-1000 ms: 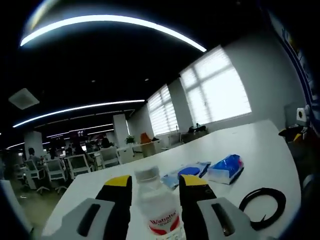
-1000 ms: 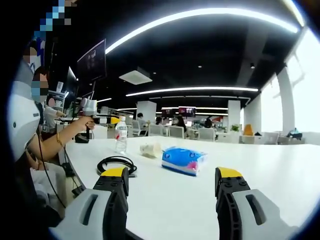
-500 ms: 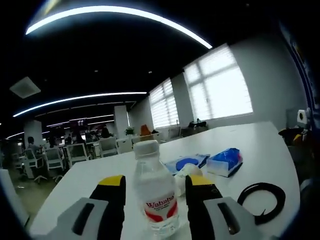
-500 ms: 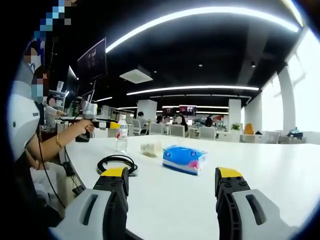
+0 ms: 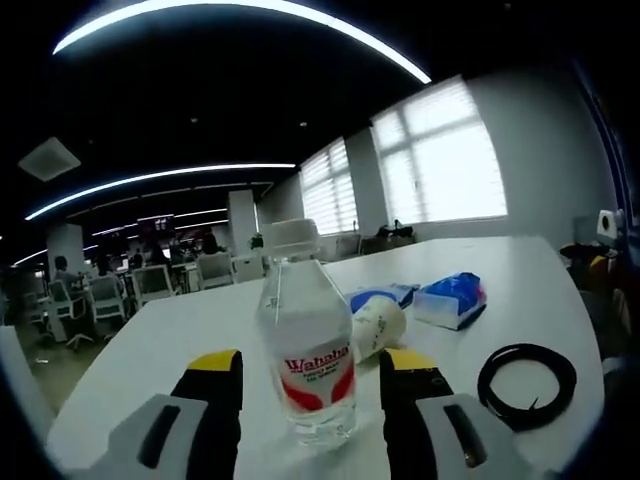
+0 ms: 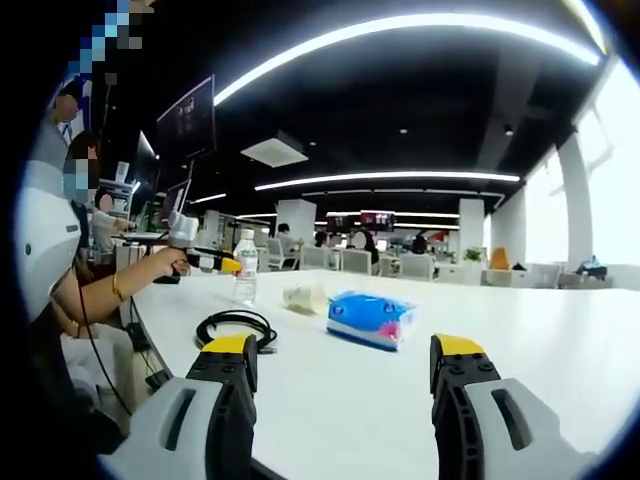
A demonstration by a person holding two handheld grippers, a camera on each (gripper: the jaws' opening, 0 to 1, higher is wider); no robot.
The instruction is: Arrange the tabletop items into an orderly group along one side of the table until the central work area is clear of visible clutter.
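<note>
A clear water bottle (image 5: 305,340) with a white cap and red label stands upright on the white table (image 5: 180,330). My left gripper (image 5: 310,362) is open, its yellow-tipped jaws apart on either side of the bottle and a little short of it. Behind the bottle lie a paper cup (image 5: 378,325) on its side, a blue-and-white packet (image 5: 385,296) and a blue tissue pack (image 5: 452,298). My right gripper (image 6: 343,360) is open over bare table (image 6: 520,340), holding nothing. Its view shows the bottle (image 6: 245,268), the left gripper (image 6: 215,262), the cup (image 6: 303,296) and the tissue pack (image 6: 370,318).
A black cable coil (image 5: 527,372) lies near the table's right edge, also in the right gripper view as the cable coil (image 6: 234,327). A person's hand (image 6: 165,265) holds the left gripper at the table's far left. Office chairs (image 5: 110,295) and windows (image 5: 440,160) stand beyond.
The left gripper's jaws have opened off the bottle and drawn back, leaving it standing on the table. The right gripper has stayed still.
</note>
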